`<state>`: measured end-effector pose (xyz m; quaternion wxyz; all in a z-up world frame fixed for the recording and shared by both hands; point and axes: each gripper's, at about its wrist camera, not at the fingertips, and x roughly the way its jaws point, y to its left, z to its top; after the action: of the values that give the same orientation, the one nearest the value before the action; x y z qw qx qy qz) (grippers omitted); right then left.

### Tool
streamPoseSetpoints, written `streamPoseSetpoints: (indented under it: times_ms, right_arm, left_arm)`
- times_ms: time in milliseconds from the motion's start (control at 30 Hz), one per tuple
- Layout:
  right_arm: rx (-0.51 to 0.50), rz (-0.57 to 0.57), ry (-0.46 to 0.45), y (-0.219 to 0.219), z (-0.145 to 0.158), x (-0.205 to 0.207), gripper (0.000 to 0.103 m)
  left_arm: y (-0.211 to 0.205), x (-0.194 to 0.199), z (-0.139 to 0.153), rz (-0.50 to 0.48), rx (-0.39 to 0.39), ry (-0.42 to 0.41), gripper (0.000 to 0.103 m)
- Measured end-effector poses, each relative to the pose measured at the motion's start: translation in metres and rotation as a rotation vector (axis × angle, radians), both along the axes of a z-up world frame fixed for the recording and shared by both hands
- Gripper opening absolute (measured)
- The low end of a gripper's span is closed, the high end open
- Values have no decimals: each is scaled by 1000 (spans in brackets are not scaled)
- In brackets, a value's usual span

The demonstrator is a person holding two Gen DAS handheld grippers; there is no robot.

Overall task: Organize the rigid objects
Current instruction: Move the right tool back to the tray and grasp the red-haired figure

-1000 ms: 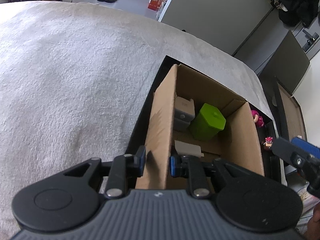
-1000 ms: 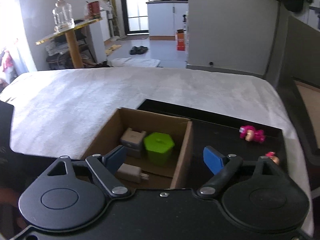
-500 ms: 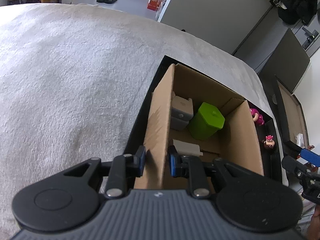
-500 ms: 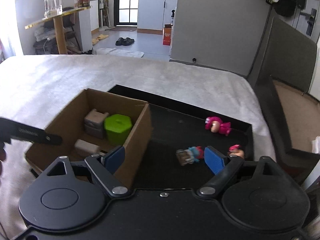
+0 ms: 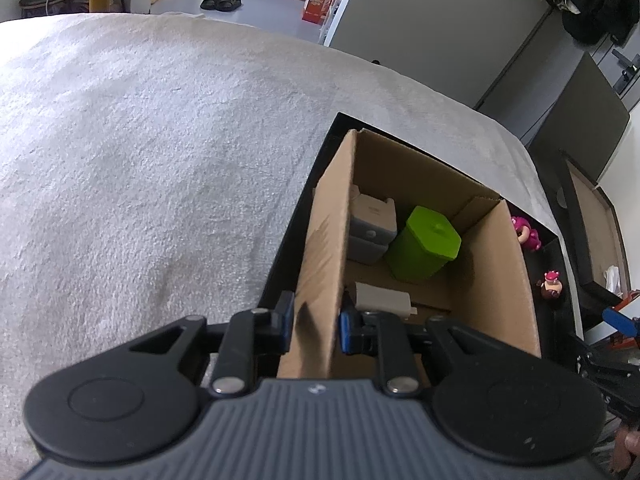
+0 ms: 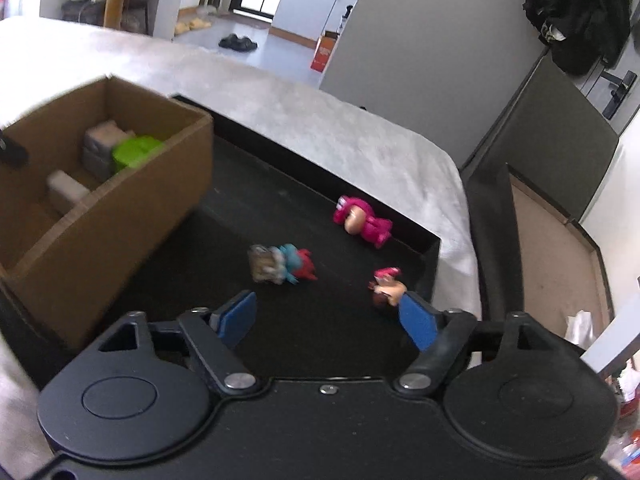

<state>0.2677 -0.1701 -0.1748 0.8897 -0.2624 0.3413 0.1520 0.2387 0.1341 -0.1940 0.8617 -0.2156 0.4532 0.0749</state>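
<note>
The left gripper [image 5: 313, 327] was kept clamped on the near wall of the cardboard box [image 5: 324, 264], unmoved from a second before. Inside the box the green container [image 5: 424, 242], grey block [image 5: 370, 228] and white adapter [image 5: 382, 298] lay unchanged. The right gripper [image 6: 326, 320] had been swung from the box to the black tray [image 6: 240, 208]; its jaws had just been narrowing, with nothing between them, near the small pink-capped figure [image 6: 386, 286]. Two other figures [image 6: 282, 264] [image 6: 362, 222] lay beyond.
</note>
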Motion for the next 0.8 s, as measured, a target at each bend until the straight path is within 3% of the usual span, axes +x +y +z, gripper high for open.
streamPoseSetpoints:
  times_ms: [433,800]
  right_arm:
    - [-127,11,-7,-13,-27,35,67]
    - [-173,-15,15,-13,-52,64,60]
  left_arm:
    - [-4,1,2,-7,22,2,21]
    - [-3,1,-1,-10,9,19,21]
